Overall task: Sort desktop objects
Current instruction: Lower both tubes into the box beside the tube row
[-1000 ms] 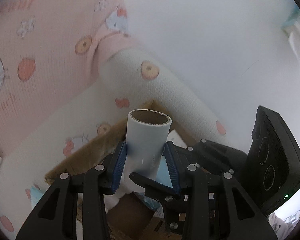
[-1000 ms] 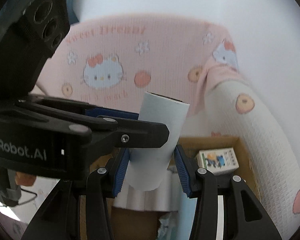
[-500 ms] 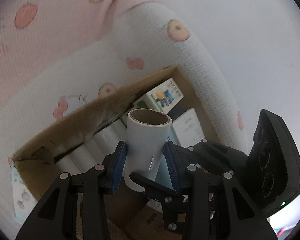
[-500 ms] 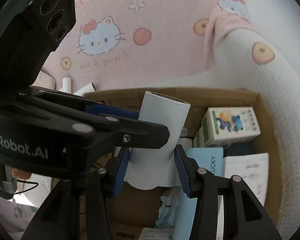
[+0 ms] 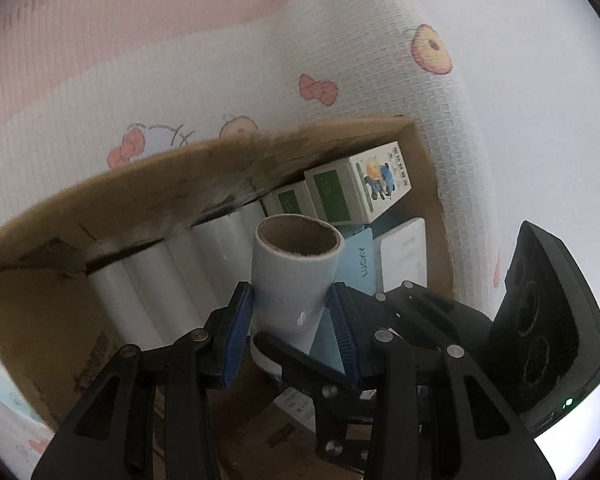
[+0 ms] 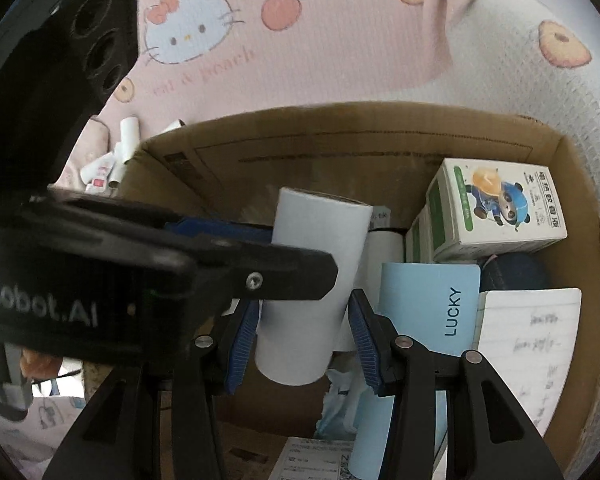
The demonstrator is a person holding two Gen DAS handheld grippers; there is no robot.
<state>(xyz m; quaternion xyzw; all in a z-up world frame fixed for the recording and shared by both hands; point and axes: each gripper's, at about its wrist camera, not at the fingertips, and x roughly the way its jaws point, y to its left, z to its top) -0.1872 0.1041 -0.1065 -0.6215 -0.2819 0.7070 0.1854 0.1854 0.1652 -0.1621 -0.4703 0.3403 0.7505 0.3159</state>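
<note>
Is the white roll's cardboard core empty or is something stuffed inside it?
Empty as far as visible. The left wrist view looks into the white roll's open end and shows only bare brown cardboard; the far end is hidden.

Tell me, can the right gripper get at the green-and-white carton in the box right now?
Probably not: the right gripper is shut on the white roll, which fills its jaws. The carton itself lies uncovered in the box's far corner.

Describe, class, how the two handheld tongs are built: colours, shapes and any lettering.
Both the left tongs and right tongs have black angular frames with silver rivets and ribbed blue pads. White lettering ending "Robot.AI" marks the left one's black body, which also has round recesses.
</note>
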